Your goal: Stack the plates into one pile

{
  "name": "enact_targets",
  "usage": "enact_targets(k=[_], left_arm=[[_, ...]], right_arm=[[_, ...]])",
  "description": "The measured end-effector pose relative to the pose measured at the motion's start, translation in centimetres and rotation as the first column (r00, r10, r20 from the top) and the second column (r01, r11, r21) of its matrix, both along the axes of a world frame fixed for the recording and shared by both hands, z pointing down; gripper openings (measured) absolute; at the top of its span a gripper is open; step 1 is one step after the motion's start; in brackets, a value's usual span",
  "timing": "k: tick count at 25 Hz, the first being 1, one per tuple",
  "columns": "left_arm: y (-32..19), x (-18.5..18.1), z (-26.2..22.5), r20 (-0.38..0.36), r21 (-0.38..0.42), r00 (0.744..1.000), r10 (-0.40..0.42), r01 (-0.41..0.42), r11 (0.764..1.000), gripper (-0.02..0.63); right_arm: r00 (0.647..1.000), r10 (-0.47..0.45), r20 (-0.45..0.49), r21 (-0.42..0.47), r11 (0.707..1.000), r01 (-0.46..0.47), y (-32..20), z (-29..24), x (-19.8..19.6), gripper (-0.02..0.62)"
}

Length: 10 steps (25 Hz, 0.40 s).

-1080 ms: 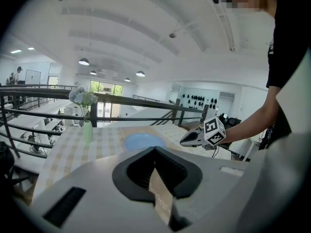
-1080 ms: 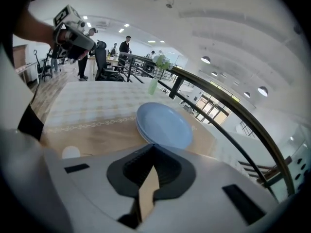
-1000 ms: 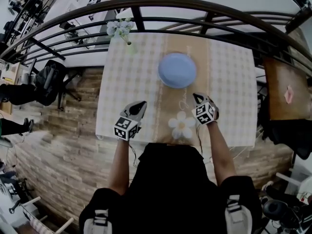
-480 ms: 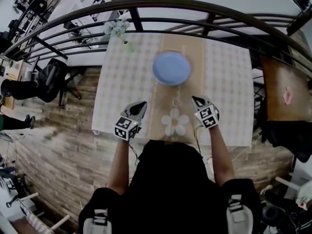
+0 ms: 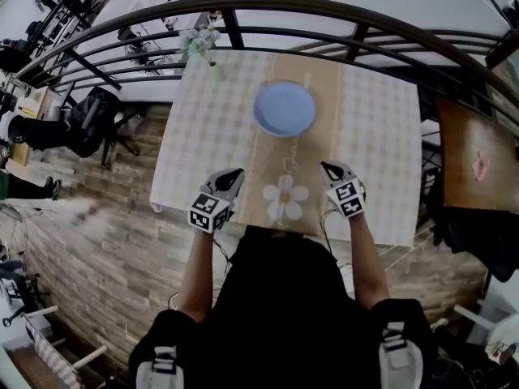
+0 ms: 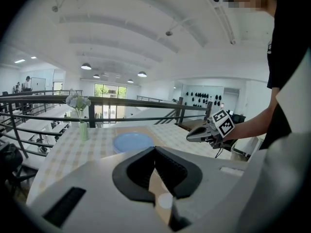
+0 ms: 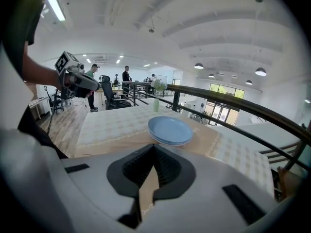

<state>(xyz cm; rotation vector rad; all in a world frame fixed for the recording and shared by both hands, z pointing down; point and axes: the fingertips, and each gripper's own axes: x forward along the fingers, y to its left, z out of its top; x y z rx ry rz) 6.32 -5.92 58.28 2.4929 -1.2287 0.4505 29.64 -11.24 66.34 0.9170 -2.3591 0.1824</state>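
The bench (image 5: 381, 136) is found to carry one pile of blue plates (image 5: 284, 109), and the stacking is judged complete, no loose plate being seen. Any further step is judged to be a retreat, best made without brushing the pile. The left gripper (image 5: 233, 174) and the right gripper (image 5: 327, 168) are both seen closed and empty. The pile lies ahead of both, between their lines and well apart from each.

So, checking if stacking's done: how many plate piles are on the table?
1: the blue pile on the tan runner, mid-table; none seems hidden.
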Motion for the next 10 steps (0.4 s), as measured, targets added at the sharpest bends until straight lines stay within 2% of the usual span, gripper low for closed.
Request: enact_targets(k=[10], left_arm=[[2.1,2.3,-0.1,0.012,0.011,1.000,-0.023,0.023,1.000,0.003]], right_arm=[[0.999,-0.048,0.013,0.022,0.999,0.047,0.8,-0.9,1.3,-0.005]])
